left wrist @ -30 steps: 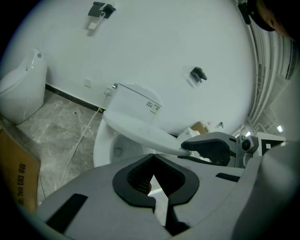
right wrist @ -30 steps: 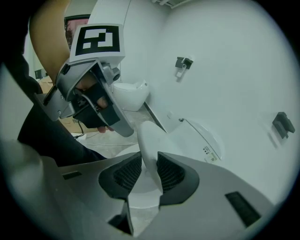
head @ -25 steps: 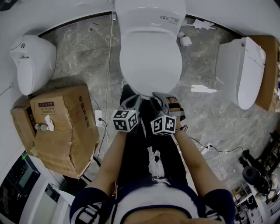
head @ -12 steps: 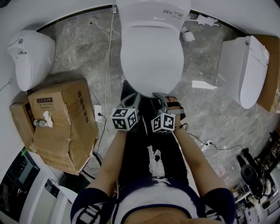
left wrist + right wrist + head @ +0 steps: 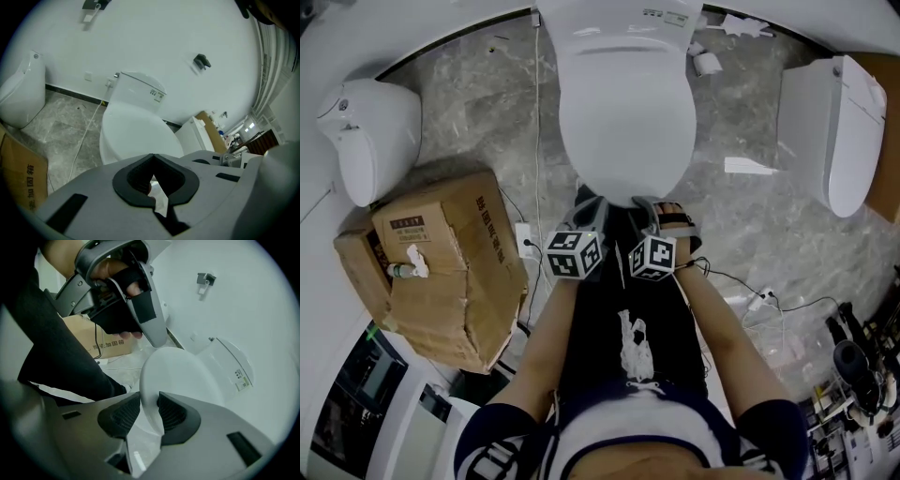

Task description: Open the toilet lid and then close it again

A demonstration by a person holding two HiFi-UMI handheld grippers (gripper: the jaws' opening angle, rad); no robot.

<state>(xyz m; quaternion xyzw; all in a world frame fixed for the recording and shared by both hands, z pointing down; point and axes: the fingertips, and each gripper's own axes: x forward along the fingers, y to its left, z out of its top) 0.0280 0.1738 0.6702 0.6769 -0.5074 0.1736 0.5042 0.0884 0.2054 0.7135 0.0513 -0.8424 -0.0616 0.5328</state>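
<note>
The white toilet [image 5: 619,23] stands in the middle with its lid [image 5: 623,112] down. Both grippers are at the lid's front edge. My right gripper [image 5: 645,208] has the lid's front rim [image 5: 150,380] between its ribbed pads [image 5: 171,411]. Its jaws are opening, and a gap shows on the left pad's side. My left gripper [image 5: 589,210] hangs just beside it, shut with nothing in it, its tips [image 5: 153,159] meeting above the lid [image 5: 136,136]. In the right gripper view the left gripper [image 5: 157,336] is seen over the lid's edge.
A torn cardboard box [image 5: 441,262] sits at the left, with a white urinal-like fixture [image 5: 370,136] behind it. A second white toilet [image 5: 844,131] stands at the right. Cables [image 5: 741,291] and a power strip [image 5: 525,239] lie on the marble floor.
My right gripper has sunk a little at the lid's front edge. The left gripper has hardly moved and the lid stays down.
</note>
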